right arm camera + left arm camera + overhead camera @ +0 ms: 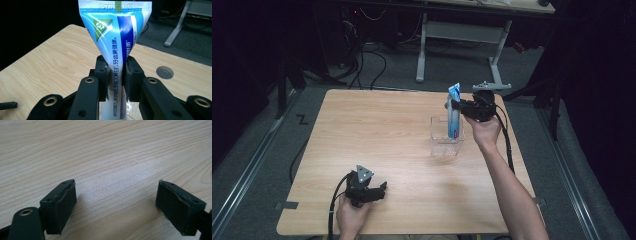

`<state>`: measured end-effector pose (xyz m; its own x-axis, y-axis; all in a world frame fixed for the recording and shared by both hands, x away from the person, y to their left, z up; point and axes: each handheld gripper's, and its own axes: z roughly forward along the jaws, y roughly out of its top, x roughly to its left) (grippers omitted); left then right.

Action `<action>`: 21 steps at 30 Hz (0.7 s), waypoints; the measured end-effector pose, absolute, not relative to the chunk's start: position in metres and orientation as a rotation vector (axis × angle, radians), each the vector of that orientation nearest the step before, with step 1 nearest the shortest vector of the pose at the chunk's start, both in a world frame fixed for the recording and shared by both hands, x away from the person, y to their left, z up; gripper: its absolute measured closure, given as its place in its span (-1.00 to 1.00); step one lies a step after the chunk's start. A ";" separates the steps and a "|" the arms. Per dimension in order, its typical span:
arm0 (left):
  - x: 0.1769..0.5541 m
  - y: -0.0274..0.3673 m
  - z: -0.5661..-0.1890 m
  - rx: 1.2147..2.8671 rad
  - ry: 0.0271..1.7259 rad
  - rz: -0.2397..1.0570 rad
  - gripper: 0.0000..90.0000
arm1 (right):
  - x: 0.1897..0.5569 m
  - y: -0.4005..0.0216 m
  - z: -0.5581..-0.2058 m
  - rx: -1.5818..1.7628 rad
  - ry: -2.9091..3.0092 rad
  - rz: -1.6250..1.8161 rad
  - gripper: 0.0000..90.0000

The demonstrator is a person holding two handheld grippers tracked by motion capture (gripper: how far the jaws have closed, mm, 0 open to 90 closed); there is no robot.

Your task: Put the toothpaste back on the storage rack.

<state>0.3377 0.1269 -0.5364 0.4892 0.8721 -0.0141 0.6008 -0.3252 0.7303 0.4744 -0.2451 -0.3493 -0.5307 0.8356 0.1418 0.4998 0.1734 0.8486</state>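
A blue and white toothpaste tube (453,112) stands upright with its crimped end up, its lower part inside a clear plastic box (446,142) on the table's right half. My right gripper (457,106) is shut on the tube's upper part from the right side. In the right gripper view the two black pads (103,78) press the tube (117,37) from both sides, and the tube fans out above them. My left gripper (379,191) rests low at the table's near left edge, open, with only bare wood between its pads (60,205).
The wooden table (377,130) has a round grey cable hole (164,72) beyond the tube. A white-legged desk (462,40) and cables stand on the floor behind the table's far edge.
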 end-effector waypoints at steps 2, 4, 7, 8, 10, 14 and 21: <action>0.338 0.127 -0.536 2.049 1.209 0.508 -0.62 | 0.475 -0.246 -0.353 1.279 2.097 1.285 0.68; 0.338 0.127 -0.536 2.049 1.209 0.508 -0.62 | 0.476 -0.246 -0.355 1.283 2.095 1.279 0.68; 0.338 0.127 -0.537 2.045 1.211 0.508 -0.62 | 0.477 -0.246 -0.358 1.284 2.096 1.267 0.68; 0.338 0.127 -0.537 2.045 1.211 0.507 -0.62 | 0.477 -0.246 -0.360 1.289 2.098 1.261 0.68; 0.338 0.127 -0.537 2.045 1.211 0.508 -0.62 | 0.478 -0.246 -0.362 1.284 2.109 1.243 0.68; 0.338 0.127 -0.536 2.048 1.210 0.508 -0.62 | 0.478 -0.244 -0.366 1.285 2.121 1.217 0.68; 0.338 0.127 -0.537 2.047 1.211 0.508 -0.62 | 0.480 -0.242 -0.373 1.284 2.144 1.171 0.68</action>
<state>0.3377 0.1267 -0.5365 0.4874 0.8730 -0.0155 0.6008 -0.3224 0.7315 0.4797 -0.2418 -0.3732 -0.5110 0.8547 0.0915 0.5388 0.2355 0.8088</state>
